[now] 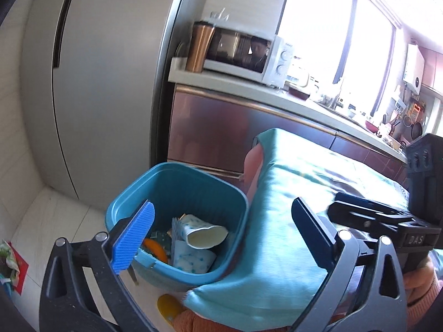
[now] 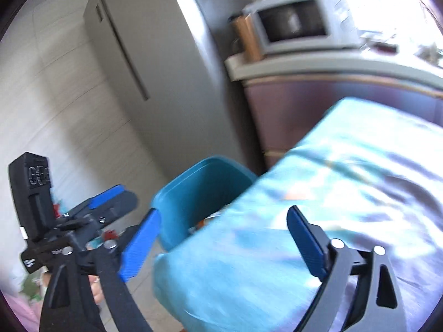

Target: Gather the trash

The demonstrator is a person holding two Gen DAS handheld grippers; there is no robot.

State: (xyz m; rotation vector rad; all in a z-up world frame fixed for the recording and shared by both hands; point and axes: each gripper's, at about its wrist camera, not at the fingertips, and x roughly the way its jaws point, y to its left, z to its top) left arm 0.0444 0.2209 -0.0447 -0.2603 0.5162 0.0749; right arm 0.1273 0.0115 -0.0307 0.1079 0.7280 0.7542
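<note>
The trash [image 1: 205,233] — crumpled white paper cups with blue dots, a blue-patterned paper piece and something orange — lies in the bottom of a blue plastic bin [image 1: 193,182], which sits in the lower centre of the left wrist view, on the pale tiled floor [image 1: 66,215]. In the right wrist view the bin [image 2: 199,182] shows at centre, its near side hidden behind the table corner. Just right of the bin stands the table [image 1: 304,193], draped in a shiny teal cloth whose corner hangs down against the bin's right wall. The left gripper [image 1: 218,235] has its blue fingers [image 1: 133,238] spread wide with nothing between them, framing the bin from above. The right gripper [image 2: 227,246] is likewise wide open and empty — one finger [image 2: 141,246] over the floor beside the bin, the other over the table cloth; this view is motion-blurred. A hand in an orange sleeve [image 1: 423,282] holds the right gripper at the lower right of the left view. Behind, at upper left, stands a grey refrigerator [image 1: 105,83]; a microwave [image 1: 249,52] and a copper tumbler [image 1: 200,47] sit on the kitchen counter at upper centre.
</note>
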